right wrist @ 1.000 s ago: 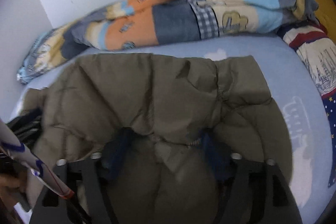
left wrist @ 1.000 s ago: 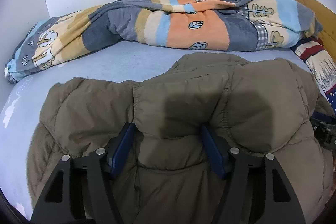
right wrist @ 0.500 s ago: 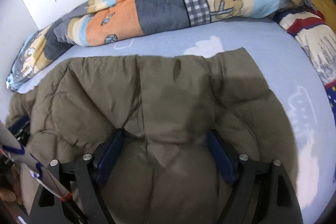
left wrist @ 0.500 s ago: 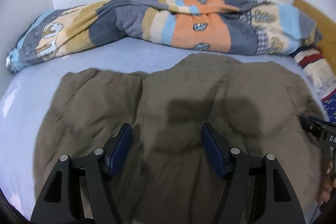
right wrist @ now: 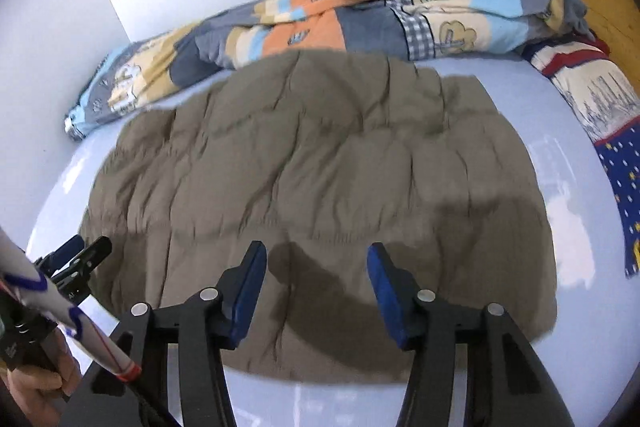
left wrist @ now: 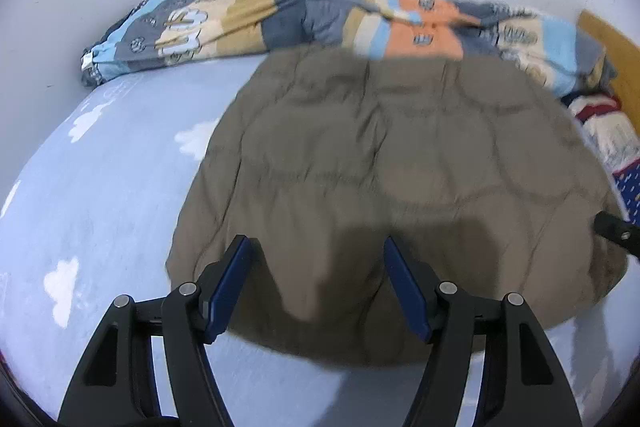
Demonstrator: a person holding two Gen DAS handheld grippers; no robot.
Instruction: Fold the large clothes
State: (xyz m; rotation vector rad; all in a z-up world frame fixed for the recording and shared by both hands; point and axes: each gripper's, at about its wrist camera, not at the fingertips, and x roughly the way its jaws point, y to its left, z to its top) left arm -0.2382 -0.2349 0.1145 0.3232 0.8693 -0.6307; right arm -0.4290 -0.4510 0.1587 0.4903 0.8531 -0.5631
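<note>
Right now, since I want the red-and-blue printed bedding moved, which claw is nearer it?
Right. The right claw, jaws just closing on nothing, hovers over the olive jacket with the bedding to its right; the left claw is farther left over the jacket.

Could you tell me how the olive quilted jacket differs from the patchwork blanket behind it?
The jacket is one plain olive colour; the blanket is patched in orange, blue, grey and cream. The jacket lies spread flat mid-bed; the blanket is bunched in a long roll along the wall. Both rest on the pale blue sheet.
</note>
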